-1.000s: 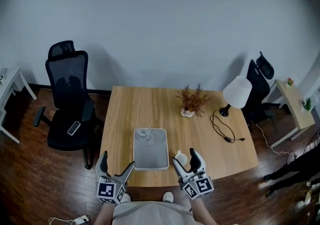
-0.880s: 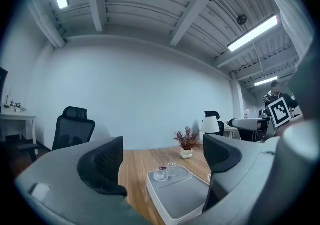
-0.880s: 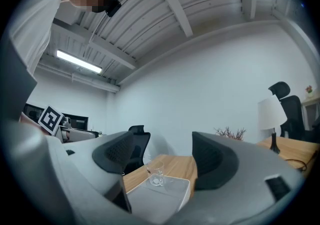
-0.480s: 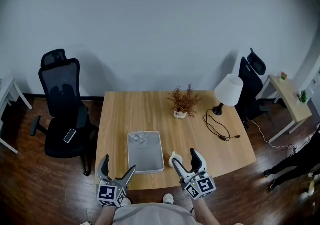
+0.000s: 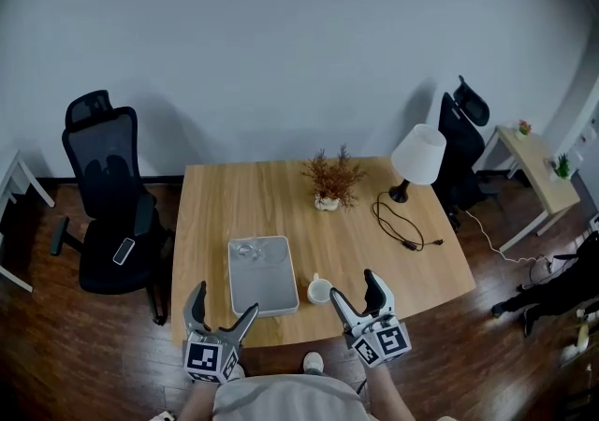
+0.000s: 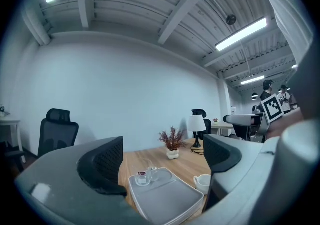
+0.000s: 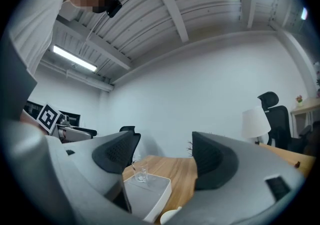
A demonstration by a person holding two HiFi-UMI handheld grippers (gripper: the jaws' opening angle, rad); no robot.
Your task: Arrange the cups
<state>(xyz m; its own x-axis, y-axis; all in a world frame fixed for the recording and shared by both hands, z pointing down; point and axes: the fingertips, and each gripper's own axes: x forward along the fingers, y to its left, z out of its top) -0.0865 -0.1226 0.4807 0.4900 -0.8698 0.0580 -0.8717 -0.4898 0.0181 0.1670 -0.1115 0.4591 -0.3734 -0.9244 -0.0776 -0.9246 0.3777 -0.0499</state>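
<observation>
Head view: we hold the left gripper (image 5: 225, 303) and right gripper (image 5: 353, 286) at the light wooden table's (image 5: 271, 195) near edge, jaws apart and empty. The small white ceramic cup (image 5: 319, 291) stands just beside the grey rectangular tray (image 5: 268, 290), which holds clear glass cups (image 5: 246, 251).

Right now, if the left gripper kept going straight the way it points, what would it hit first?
Probably the glass cup at the far end of the grey tray: it sits between the left gripper's open jaws. Depth is unclear, so it might pass just above.
</observation>
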